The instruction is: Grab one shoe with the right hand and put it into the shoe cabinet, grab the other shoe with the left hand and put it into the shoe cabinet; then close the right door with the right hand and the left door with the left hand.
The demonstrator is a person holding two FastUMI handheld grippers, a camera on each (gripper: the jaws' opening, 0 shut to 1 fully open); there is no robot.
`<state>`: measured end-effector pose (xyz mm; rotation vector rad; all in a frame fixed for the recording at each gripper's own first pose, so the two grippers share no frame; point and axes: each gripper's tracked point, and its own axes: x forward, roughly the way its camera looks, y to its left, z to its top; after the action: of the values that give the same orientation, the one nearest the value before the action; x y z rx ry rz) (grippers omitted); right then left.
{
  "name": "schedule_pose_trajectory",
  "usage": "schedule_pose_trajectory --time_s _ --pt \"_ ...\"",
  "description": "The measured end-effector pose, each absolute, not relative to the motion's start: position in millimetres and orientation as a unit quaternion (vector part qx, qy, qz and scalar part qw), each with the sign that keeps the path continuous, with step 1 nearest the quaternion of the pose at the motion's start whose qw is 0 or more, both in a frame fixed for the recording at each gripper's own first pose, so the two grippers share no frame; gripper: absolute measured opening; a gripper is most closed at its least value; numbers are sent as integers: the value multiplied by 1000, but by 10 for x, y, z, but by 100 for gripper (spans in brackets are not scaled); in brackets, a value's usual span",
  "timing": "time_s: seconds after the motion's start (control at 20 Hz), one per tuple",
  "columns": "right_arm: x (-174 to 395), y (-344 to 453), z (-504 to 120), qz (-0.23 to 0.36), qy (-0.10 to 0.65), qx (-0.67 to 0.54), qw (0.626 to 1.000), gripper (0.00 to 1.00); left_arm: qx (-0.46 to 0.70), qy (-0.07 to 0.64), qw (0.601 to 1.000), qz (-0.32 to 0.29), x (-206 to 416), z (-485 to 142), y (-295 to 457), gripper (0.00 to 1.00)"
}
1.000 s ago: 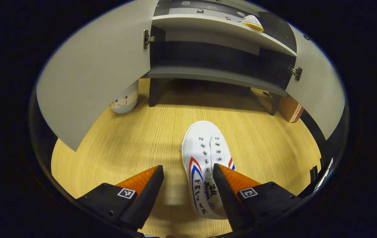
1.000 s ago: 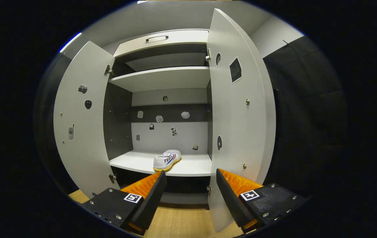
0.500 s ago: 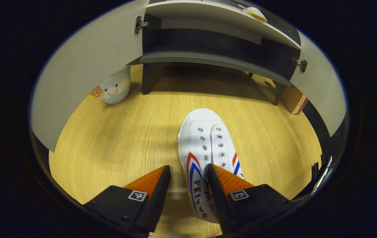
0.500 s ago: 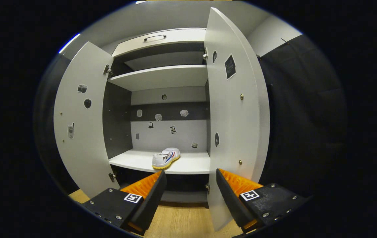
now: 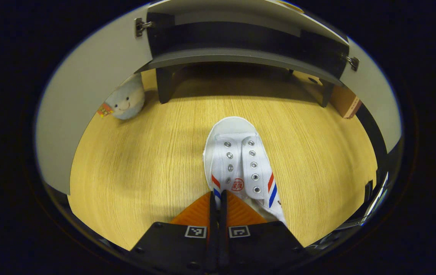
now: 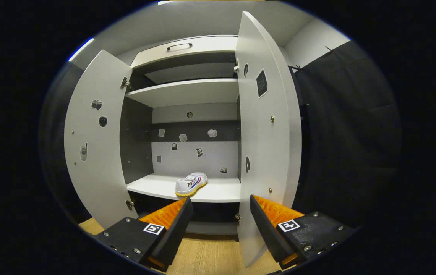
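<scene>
A white canvas shoe point(image 5: 239, 160) with red and blue stripes lies on the wooden floor point(image 5: 133, 160), toe pointing at the shoe cabinet point(image 5: 240, 57). My left gripper point(image 5: 218, 196) is shut on the left side wall of this shoe near its opening. In the right gripper view the second white shoe point(image 6: 191, 184) rests on the cabinet's lower shelf point(image 6: 218, 193). Both doors stand wide open: the left door point(image 6: 95, 141) and the right door point(image 6: 267, 145). My right gripper point(image 6: 219, 214) hangs open in front of the cabinet, with nothing between its fingers.
A small plush toy point(image 5: 126, 101) sits on the floor by the left door. A cardboard box point(image 5: 347, 106) stands beside the cabinet's right leg. Above the shelves is a drawer with a handle point(image 6: 179, 46). Black cloth point(image 6: 347, 133) hangs to the right.
My left gripper has dropped onto the floor shoe and gone from open to shut on its side. The right gripper has barely moved.
</scene>
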<state>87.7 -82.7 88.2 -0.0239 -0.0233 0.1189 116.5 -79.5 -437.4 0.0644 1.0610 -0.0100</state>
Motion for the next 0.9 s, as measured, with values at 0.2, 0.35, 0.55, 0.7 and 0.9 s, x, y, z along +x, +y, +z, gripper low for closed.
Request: schedule_pose_trajectory --time_s 0.2,0.35,0.55,0.7,0.9 --pt "872 -771 898 69 -14 -17 997 92 18 510 860 -12 1142 -4233 -794 7" --pt "860 -698 874 80 -12 -21 997 92 -2 510 860 -17 1186 -4003 -764 7" --pt "854 -599 859 93 -13 -24 995 92 -26 485 873 -31 1266 -3502 -798 7" --pt "838 -528 850 101 -13 -17 995 93 -9 453 890 -51 1351 -3001 -843 7" --pt "804 -459 843 110 -15 -15 994 92 -18 431 899 -74 1490 -2267 -881 7"
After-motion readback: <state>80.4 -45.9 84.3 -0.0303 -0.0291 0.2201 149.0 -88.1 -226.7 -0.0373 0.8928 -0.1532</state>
